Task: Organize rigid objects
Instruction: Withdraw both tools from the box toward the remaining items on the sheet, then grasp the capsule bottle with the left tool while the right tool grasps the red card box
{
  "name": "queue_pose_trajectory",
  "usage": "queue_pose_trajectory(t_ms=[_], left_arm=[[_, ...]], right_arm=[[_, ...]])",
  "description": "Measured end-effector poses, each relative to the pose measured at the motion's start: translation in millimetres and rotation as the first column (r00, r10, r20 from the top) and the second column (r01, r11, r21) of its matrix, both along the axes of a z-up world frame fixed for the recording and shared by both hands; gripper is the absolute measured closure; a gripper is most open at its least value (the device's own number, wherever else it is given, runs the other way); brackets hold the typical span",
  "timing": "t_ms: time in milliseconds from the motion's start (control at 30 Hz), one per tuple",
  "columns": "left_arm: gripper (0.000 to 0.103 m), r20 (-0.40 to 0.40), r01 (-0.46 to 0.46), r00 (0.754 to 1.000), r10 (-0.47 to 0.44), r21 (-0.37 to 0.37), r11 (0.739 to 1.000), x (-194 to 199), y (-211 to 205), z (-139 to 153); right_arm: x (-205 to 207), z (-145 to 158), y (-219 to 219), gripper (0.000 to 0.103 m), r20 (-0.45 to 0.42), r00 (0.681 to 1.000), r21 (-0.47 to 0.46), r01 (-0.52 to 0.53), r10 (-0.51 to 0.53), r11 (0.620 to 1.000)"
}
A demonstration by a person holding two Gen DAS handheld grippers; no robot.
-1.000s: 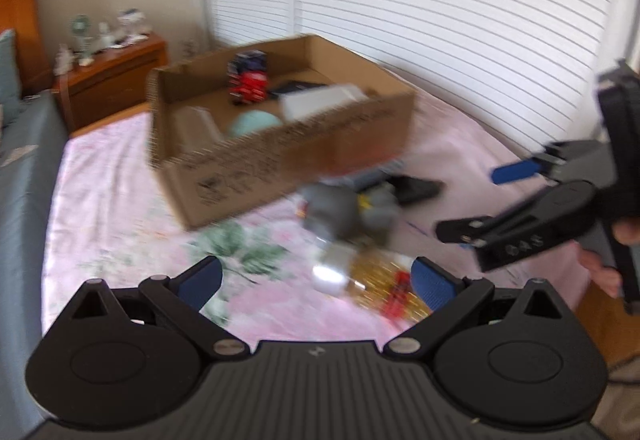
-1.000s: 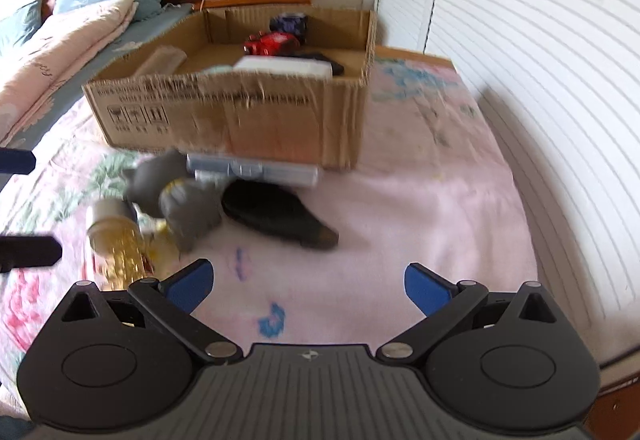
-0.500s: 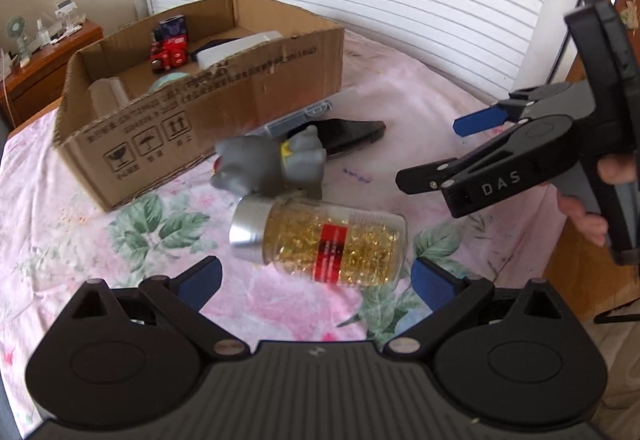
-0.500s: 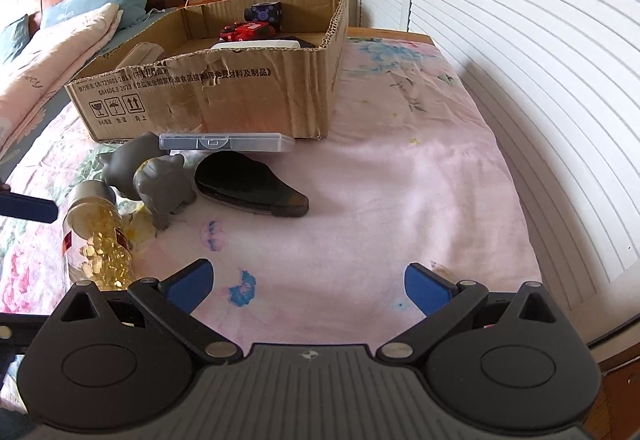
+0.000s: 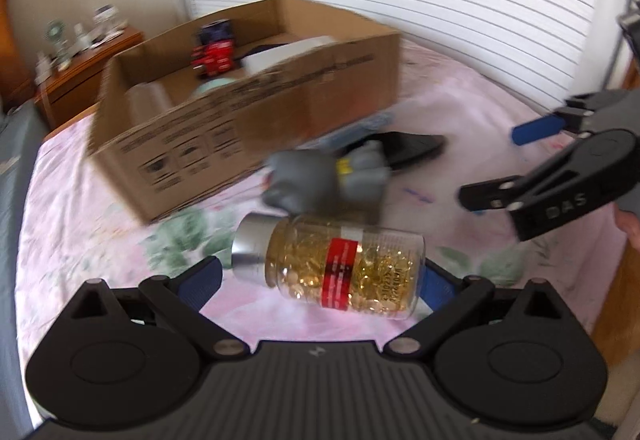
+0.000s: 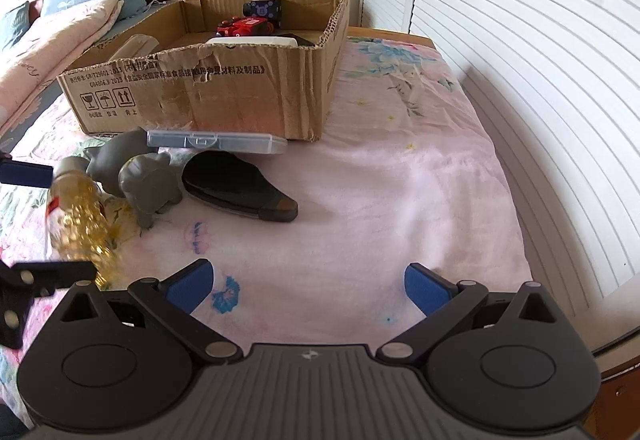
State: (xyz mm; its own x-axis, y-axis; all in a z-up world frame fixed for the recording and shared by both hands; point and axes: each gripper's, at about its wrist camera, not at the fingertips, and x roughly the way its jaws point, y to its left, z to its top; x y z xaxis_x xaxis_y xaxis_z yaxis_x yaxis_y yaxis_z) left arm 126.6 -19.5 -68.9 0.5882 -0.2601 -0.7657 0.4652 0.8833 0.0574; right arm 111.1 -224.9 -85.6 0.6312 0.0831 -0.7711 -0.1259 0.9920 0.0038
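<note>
**Bottle between the left fingers**

The left gripper [image 5: 318,280] is spread wide around the capsule bottle [image 5: 344,266] lying sideways on the bedspread [image 6: 400,180] (silver cap leftward). A grey elephant toy [image 5: 328,180] crowds just behind it, before the cardboard box [image 5: 248,112]. The right gripper [image 6: 308,284] gapes empty.

Left tool [image 5: 318,276] closer — now flanking bottle [image 5: 344,268].
</note>
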Motion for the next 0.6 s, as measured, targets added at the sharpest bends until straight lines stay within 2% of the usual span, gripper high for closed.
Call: queue_pose_trajectory(t_ms=[167, 233, 500, 600], left_arm=[[0.003, -0.003, -0.131, 0.991, 0.131, -0.026, 0.991, 7, 29, -1], [0.003, -0.011, -0.153, 0.988, 0.153, -0.034, 0.988, 10, 36, -1], [0.003, -0.009, -0.125, 0.992, 0.125, -0.071, 0.990, 8, 38, -2], [0.003, -0.011, -0.117, 0.993, 0.116, -0.079, 0.990, 5, 36, -3]], right_arm=[[7, 8, 5, 0.000, 0.009, 1.000, 0.010, -0.026, 0.026, 1.000], [10, 14, 9, 0.000, 0.020, 0.999, 0.009, -0.040, 0.040, 0.999], [42, 45, 28, 0.000, 0.060, 0.996, 0.081, -0.070, 0.065, 0.994], [61, 48, 43, 0.000, 0.067, 0.995, 0.080, -0.075, 0.070, 0.994]])
